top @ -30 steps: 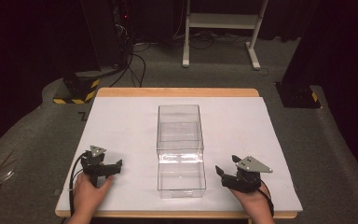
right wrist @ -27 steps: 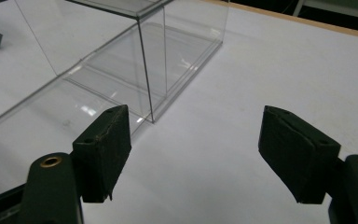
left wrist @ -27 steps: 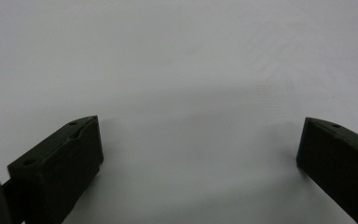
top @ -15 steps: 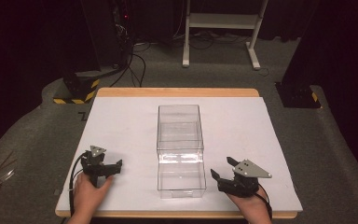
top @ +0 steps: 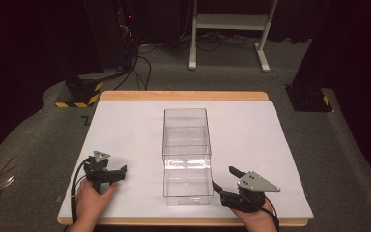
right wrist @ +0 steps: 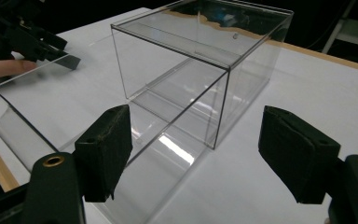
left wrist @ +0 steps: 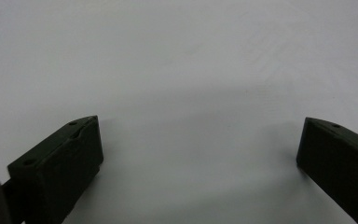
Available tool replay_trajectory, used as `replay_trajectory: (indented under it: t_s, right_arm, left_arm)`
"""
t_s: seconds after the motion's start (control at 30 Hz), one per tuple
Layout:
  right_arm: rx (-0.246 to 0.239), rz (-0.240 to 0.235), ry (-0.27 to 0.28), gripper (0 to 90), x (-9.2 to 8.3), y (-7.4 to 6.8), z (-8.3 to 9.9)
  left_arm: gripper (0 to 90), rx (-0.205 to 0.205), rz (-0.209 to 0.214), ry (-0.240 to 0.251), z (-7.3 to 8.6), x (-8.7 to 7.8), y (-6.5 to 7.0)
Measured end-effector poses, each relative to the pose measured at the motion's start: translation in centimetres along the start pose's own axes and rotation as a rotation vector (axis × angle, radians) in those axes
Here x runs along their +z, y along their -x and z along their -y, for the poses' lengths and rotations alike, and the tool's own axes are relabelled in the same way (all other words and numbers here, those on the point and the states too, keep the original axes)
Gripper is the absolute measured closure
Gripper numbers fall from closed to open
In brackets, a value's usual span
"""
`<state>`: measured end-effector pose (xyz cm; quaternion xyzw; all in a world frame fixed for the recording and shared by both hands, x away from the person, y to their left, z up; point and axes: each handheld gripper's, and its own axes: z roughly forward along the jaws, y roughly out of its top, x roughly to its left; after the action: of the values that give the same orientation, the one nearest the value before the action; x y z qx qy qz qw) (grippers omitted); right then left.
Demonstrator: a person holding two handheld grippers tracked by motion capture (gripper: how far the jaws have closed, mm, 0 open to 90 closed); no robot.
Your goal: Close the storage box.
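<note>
High view: a clear box [top: 186,153] is sitting mid-table on a white sheet [top: 251,130]. The left gripper [top: 117,172] is resting at eight o'clock, the right gripper [top: 224,178] at five o'clock, jaws wide.

Left gripper view: jaws are gaping over bare sheet.

Right gripper view: wide jaws are facing the box's near corner, apart from it. Probably the approach step; next, closing in on a wall.

**Black handheld grippers, bare hands**

Both hands are bare, no sleeves visible. The left gripper [top: 107,174] and right gripper [top: 232,186] are matte black, each topped by a grey three-cornered plate with small holes. Black cables trail off. Blocky padded jaws carry brass-ringed screw holes.
</note>
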<state>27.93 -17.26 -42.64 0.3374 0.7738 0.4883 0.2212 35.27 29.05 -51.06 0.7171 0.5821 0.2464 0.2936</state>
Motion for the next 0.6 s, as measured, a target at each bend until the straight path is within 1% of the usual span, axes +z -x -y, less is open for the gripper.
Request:
replay_trajectory:
  t_s: [0.07, 0.33, 0.4, 0.6]
  right_arm:
    - [-0.008, -0.007, 0.001, 25.7, 0.0, -0.3, 0.0]
    - [-0.009, -0.031, -0.005, 25.7, 0.0, -0.8, 0.2]
    - [-0.015, -0.046, -0.015, 25.6, 0.1, -1.1, 0.4]
    - [-0.025, -0.063, -0.023, 25.5, 0.2, -1.5, 0.6]
  left_arm:
    - [0.7, -0.001, 0.000, 0.000, 0.0, 0.0, 0.0]
    - [0.7, 0.000, 0.000, 0.000, 0.0, 0.0, 0.0]
    - [0.7, -0.001, 0.000, 0.000, 0.0, 0.0, 0.0]
    - [0.7, 0.000, 0.000, 0.000, 0.0, 0.0, 0.0]
